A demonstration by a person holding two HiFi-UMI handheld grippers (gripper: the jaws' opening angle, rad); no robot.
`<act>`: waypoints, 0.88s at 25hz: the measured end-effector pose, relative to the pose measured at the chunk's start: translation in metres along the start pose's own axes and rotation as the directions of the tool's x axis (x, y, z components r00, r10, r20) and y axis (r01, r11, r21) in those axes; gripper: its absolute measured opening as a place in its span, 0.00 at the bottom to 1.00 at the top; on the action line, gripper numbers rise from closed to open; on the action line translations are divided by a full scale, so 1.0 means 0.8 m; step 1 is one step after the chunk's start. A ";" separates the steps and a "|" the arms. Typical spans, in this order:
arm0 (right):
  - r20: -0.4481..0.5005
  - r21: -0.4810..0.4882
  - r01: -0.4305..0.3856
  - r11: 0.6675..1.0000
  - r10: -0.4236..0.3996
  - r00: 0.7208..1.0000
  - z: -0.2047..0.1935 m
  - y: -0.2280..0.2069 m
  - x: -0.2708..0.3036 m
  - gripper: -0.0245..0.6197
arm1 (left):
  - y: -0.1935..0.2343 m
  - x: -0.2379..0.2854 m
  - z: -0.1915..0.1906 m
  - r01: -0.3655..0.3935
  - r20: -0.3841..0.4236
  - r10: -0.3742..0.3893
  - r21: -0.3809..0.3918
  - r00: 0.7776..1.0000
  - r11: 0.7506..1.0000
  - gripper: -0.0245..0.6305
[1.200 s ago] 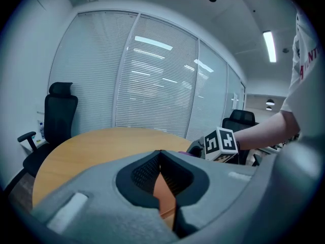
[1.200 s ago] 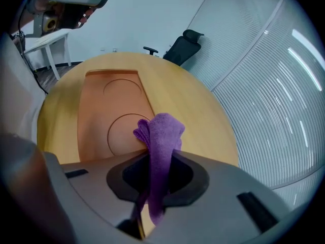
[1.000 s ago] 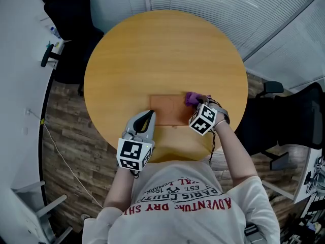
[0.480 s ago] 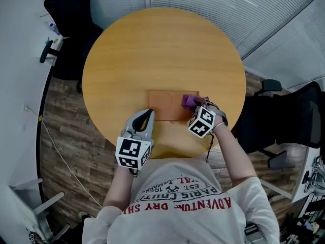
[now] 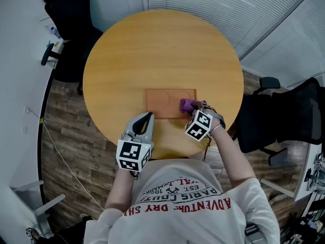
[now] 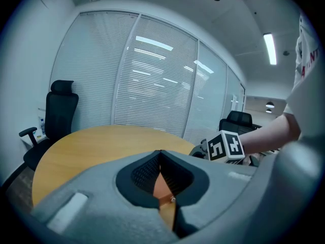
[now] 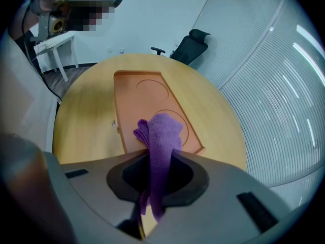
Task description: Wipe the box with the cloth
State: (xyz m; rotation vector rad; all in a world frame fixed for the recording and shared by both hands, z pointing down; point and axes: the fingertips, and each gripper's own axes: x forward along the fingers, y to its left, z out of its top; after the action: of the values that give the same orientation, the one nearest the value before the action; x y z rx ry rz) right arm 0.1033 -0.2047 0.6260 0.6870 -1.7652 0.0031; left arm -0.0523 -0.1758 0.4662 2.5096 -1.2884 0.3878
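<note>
Table: big round wooden table [image 5: 162, 50] with a light honey-colored top, pretty much in the middle of the room.
Floor: dark wood-look plank floor [image 5: 66, 136], and a thin pale cable [image 5: 63, 159] trails across it on the left.
Chairs: 2 in the head view. A black office chair [image 5: 71, 19] is right up against the table's far-left edge. The second black chair [image 5: 292, 116] is off to the right, clear of the table.
Walls: closed white blinds [image 5: 218, 6] run along behind the table, and there's a plain white wall [image 7: 152, 14] on another side.
Light: 1 long ceiling strip light [image 6: 269, 49], switched on, with bright streaks showing on the blinds.
Extra: small white desk [image 7: 56, 44] over by the white wall.
</note>
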 end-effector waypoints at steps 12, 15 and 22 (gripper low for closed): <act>0.004 0.005 -0.037 0.999 0.037 0.999 -0.014 0.048 -0.023 0.14 | -0.026 -0.028 -0.020 0.010 -0.019 -0.010 0.003 1.000 1.000 0.05; 0.023 0.040 -0.081 0.996 0.080 0.996 -0.019 0.067 -0.032 0.14 | -0.032 -0.036 -0.024 0.009 -0.020 -0.009 0.004 1.000 1.000 0.05; 0.056 0.108 -0.093 0.990 0.088 0.995 -0.036 0.099 -0.049 0.14 | -0.038 -0.051 -0.037 -0.003 -0.032 0.003 -0.004 0.999 1.000 0.05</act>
State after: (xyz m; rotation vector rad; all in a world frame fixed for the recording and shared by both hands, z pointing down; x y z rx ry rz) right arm 0.0991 -0.1121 0.6277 0.6913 -1.8551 0.1477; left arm -0.0536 -0.1178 0.4743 2.4882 -1.2798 0.4235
